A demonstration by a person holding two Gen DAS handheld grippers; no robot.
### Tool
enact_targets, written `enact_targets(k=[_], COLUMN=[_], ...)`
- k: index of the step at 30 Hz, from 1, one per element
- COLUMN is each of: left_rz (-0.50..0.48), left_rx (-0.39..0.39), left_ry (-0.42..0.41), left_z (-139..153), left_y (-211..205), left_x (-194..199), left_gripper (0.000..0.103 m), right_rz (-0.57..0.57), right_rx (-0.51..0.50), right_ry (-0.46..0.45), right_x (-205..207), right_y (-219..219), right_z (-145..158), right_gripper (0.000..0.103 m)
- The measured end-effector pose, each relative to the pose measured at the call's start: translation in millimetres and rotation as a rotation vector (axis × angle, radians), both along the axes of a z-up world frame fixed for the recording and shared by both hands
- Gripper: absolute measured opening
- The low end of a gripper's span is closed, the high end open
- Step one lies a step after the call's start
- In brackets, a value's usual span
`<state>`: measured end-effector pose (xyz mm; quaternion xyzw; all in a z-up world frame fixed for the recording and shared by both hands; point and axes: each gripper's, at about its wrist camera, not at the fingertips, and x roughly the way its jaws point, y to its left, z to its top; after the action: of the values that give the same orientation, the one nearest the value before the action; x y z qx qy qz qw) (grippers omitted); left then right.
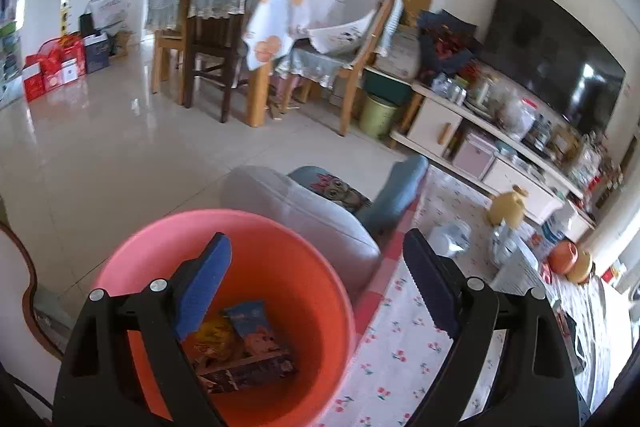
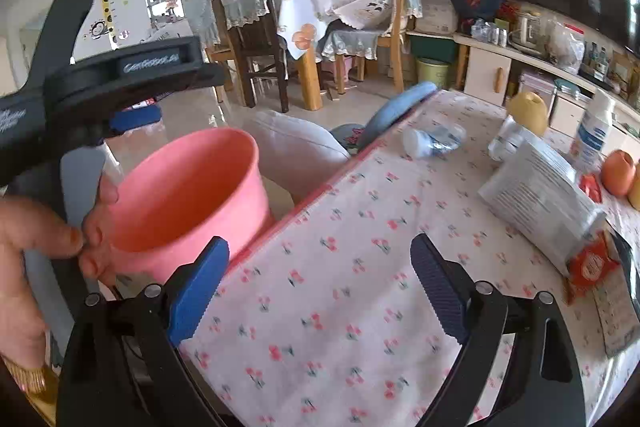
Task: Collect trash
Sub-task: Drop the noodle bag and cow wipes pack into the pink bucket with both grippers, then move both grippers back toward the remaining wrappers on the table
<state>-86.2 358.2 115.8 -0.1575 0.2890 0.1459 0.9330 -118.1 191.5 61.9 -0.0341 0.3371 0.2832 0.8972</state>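
A pink bucket point(image 1: 248, 279) stands beside the table, with several snack wrappers point(image 1: 244, 343) lying at its bottom. My left gripper point(image 1: 316, 243) hangs open above the bucket's mouth with nothing between its fingers. In the right wrist view my right gripper point(image 2: 320, 247) is open and empty over the flowered tablecloth point(image 2: 320, 307) near the table's left edge, with the bucket point(image 2: 192, 195) to its left. On the table lie a crumpled plastic wrapper point(image 2: 434, 141), a large white packet point(image 2: 536, 199) and a red wrapper point(image 2: 590, 267).
A person's hand point(image 2: 36, 239) holds the left tool next to the bucket. A grey cushion point(image 2: 296, 151) and blue cushion point(image 2: 396, 111) sit past the table's edge. A yellow jar point(image 2: 528, 113), bottles and orange fruit point(image 2: 618, 173) stand at the table's far right. Chairs and a TV cabinet lie beyond.
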Motion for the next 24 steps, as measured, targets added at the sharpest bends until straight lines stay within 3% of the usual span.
enact_targets(k=[24], left_rz=[-0.242], left_rx=[0.147], left_ry=[0.039], left_z=[-9.1], left_y=[-108.4], left_x=[27.5], left_gripper=[0.088], right_rz=[-0.117], right_rx=[0.045], right_ry=[-0.022], right_x=[-23.6], right_y=[-102.6], right_z=[4.5], right_gripper=[0.094])
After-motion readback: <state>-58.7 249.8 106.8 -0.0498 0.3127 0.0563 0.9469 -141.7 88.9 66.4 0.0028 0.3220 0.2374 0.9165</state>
